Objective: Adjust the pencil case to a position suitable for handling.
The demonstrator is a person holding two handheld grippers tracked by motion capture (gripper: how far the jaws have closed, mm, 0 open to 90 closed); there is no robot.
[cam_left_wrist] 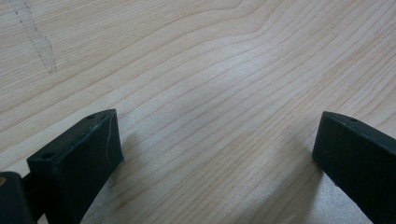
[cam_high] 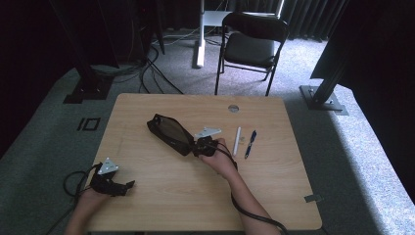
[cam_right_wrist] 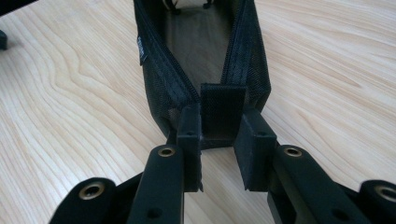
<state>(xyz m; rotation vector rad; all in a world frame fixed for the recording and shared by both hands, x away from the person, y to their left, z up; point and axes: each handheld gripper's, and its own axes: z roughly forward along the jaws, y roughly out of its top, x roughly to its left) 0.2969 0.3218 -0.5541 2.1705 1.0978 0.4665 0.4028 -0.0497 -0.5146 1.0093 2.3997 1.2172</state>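
Pouch [cam_high: 170,133] lies open near the middle of the table [cam_high: 161,205], its long side slanting from far left to near right. Right gripper [cam_right_wrist: 224,149] has its jaws almost closed, pinching the pouch's near end tab. Left gripper [cam_left_wrist: 215,154] rests wide open, holding nothing.

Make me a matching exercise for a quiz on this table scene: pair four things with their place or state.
1. black mesh pouch
2. white pen
3. dark blue pen
4. left gripper

A. jaws wide apart over bare wood
B. lies farthest right of the two pens
C. end tab clamped by the right gripper
D. lies between the pouch and the other pen

Pairs: 1-C, 2-D, 3-B, 4-A
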